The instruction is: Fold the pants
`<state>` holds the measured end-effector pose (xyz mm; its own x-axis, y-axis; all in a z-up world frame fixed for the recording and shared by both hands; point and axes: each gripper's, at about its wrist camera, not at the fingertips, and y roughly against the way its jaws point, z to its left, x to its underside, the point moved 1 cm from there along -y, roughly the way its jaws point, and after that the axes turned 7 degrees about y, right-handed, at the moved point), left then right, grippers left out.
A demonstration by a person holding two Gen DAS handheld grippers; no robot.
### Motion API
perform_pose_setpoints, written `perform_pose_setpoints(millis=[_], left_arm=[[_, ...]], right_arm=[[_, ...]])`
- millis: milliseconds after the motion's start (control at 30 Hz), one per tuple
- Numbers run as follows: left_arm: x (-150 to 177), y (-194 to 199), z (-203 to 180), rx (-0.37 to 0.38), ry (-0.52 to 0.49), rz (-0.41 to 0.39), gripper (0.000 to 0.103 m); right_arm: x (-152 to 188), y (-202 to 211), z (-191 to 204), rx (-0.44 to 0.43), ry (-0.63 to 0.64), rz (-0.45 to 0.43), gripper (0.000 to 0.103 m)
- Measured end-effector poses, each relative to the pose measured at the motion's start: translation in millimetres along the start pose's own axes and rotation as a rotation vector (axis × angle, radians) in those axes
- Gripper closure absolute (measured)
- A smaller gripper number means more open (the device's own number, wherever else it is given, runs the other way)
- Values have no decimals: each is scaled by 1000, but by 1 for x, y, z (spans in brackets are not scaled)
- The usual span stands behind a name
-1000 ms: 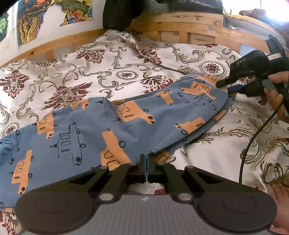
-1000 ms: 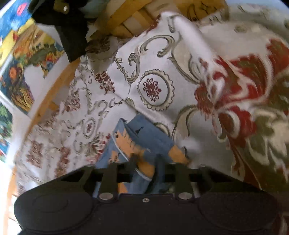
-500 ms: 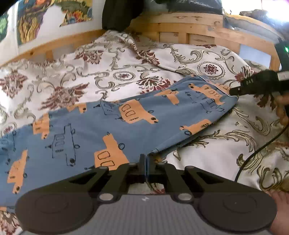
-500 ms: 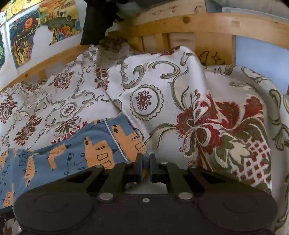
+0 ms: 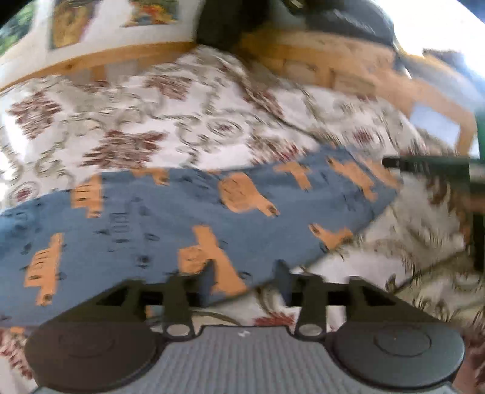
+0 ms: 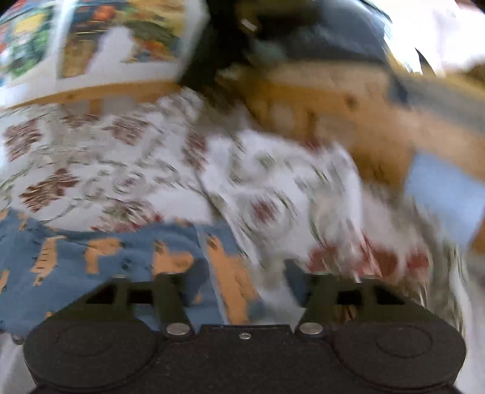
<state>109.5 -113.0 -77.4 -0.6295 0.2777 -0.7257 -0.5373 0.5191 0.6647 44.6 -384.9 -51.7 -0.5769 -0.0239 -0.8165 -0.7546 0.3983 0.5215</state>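
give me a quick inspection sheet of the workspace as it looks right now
surface: bed with a floral bedspread, rumpled toward the headboard
job's things: blue pants with orange vehicle print, spread flat across the bedspread, not folded
clutter: dark items on the wooden frame; nothing else seen on the bed
grippers: left tool open at the pants' near edge; right tool open over the pants' end, holding nothing
cables: nothing seen
surroundings: wooden bed frame, colourful pictures on the wall; both views motion-blurred
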Motion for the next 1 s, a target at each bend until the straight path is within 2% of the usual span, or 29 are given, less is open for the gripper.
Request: perform_pose_setpoints(millis=[33, 100, 200, 267, 333, 367, 400, 433, 500, 533, 567, 633, 700, 733, 800, 867, 900, 967, 1000], left_arm=[[-4, 4, 9, -7, 42, -17, 42], [-12, 8, 30, -37, 136, -39, 40], [-23, 4, 68, -164, 245, -61, 38], [-27, 3, 99, -287, 287, -56, 36], [-28, 3, 129, -452, 306, -25, 36], [-29, 6, 148, -541, 340, 6, 36], [-29, 11, 164, -590, 388, 26, 36], [-29, 21, 182, -586, 468, 21, 36], [-30, 41, 205, -503, 621, -40, 33], [-31, 48, 212, -474, 684, -73, 23], [-34, 52, 218, -477, 709, -97, 18], [-38, 49, 225, -551, 672, -94, 20], [-36, 46, 229, -548, 684, -72, 20], [-35, 47, 225, -552, 693, -82, 20], [-39, 44, 212, -576, 670, -45, 15], [-41, 40, 190, -608, 566, -3, 10], [-46, 34, 175, -607, 474, 20, 10], [-55, 24, 153, -559, 303, 48, 5], [-59, 18, 140, -510, 186, 49, 5]], right_arm=[[-5, 2, 12, -29, 52, -26, 26], [-10, -1, 31, -99, 120, -49, 24], [-14, -18, 53, -184, 175, -34, 21], [-11, -38, 56, -221, 175, 15, 15], [-6, -63, 43, -236, 82, 128, 15], [-3, -68, 30, -259, -9, 148, 16], [-2, -67, 17, -288, -99, 131, 16], [-5, -64, 7, -305, -164, 122, 16], [-9, -54, 5, -280, -163, 92, 9], [-10, -47, 8, -273, -136, 62, 4], [-11, -44, 10, -288, -114, 49, 2], [-8, -48, 20, -325, -67, 95, 1], [-2, -62, 22, -316, -66, 170, 2], [-2, -63, 18, -311, -87, 167, 3], [-13, -62, 9, -320, -129, 161, 3], [-36, -61, 6, -327, -79, 154, 3], [-52, -60, 6, -345, -27, 152, 3], [-96, -63, 16, -412, 96, 182, 2], [-119, -66, 24, -451, 137, 212, 2]])
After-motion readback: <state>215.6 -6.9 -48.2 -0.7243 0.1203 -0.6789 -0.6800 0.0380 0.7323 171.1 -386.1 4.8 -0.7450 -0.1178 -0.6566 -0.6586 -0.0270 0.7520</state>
